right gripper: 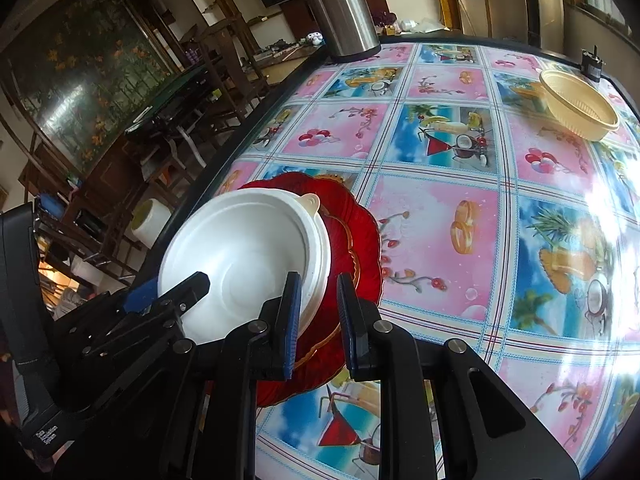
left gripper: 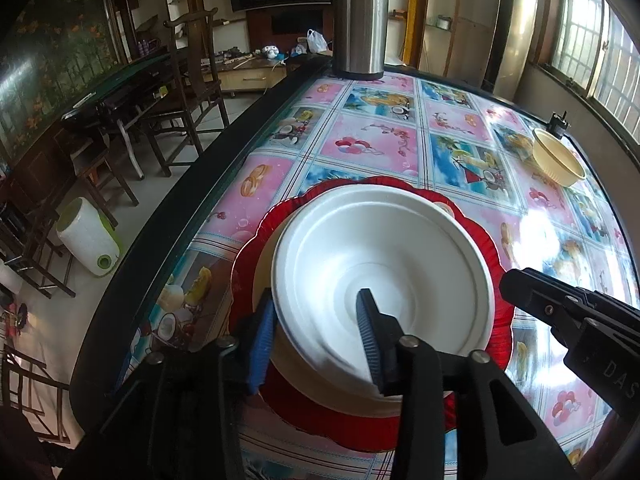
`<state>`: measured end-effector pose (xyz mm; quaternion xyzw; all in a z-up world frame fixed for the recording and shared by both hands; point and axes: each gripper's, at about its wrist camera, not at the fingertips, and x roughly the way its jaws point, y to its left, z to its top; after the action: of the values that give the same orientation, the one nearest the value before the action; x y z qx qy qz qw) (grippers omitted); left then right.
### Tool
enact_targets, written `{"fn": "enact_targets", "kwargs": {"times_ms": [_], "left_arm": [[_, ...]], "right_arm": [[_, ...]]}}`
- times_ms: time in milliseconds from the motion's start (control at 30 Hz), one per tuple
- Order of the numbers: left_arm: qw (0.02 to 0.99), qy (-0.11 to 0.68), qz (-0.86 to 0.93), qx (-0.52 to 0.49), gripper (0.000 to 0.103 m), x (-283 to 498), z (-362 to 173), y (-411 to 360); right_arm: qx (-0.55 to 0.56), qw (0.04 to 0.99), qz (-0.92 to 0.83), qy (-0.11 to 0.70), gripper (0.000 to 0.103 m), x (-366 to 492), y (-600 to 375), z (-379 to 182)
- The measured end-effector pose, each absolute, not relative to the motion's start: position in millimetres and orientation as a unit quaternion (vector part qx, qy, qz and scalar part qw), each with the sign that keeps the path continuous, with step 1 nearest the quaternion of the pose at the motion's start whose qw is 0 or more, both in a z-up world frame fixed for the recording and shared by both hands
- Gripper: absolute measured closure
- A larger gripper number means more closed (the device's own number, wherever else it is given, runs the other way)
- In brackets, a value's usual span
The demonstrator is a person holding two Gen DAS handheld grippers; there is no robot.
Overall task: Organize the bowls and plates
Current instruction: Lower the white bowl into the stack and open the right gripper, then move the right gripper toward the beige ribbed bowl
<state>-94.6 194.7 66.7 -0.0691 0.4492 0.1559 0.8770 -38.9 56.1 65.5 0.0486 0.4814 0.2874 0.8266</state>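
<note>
A white bowl (left gripper: 380, 276) is seen on the red plate (left gripper: 496, 248), near the left edge of the bench (left gripper: 452, 128). Under it, a second pale piece (right gripper: 311, 201) with a small tab is visible, so a small stack is judged to be already formed there. The near rim of the white bowl is straddled by the fingers of the left gripper (left gripper: 316, 340), one blue pad outside the wall and one inside; whether it is firmly pressed cannot be told. The right gripper (right gripper: 318, 320) hovers just beside the stack, its fingers parted and holding nothing. A yellow bowl (right gripper: 578, 108) stands alone, well apart at the far right side, beyond the steel flask (right gripper: 340, 8). It is judged that this bowl remains to be collected.
</note>
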Motion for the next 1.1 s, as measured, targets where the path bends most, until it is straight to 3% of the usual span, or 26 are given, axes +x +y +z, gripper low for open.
{"fn": "enact_targets", "kwargs": {"times_ms": [200, 500, 667, 700, 767, 800, 1100], "left_arm": [[0.886, 0.425, 0.181, -0.039, 0.038, -99.0, 74.9, 192.5], [0.905, 0.383, 0.180, -0.046, 0.037, -99.4, 91.5, 186.5], [0.914, 0.368, 0.162, -0.049, 0.028, -95.6, 95.9, 168.1], [0.916, 0.367, 0.157, -0.050, 0.028, -94.8, 96.6, 164.0], [0.917, 0.367, 0.148, -0.050, 0.028, -92.0, 97.6, 155.8], [0.918, 0.367, 0.145, -0.047, 0.028, -89.9, 97.9, 151.0], [0.921, 0.366, 0.125, -0.040, 0.028, -80.6, 97.3, 123.1]], "right_arm": [[0.049, 0.827, 0.289, 0.480, 0.085, -40.1, 54.9, 66.6], [0.051, 0.833, 0.286, 0.470, 0.085, -43.4, 46.2, 71.1], [0.056, 0.841, 0.275, 0.463, 0.084, -44.5, 32.2, 75.6], [0.058, 0.842, 0.273, 0.462, 0.083, -44.3, 28.7, 76.2], [0.061, 0.844, 0.265, 0.462, 0.066, -42.3, 20.7, 76.3], [0.063, 0.846, 0.261, 0.461, 0.063, -41.8, 16.6, 76.4], [0.085, 0.853, 0.237, 0.458, 0.063, -36.2, -19.3, 77.1]]}}
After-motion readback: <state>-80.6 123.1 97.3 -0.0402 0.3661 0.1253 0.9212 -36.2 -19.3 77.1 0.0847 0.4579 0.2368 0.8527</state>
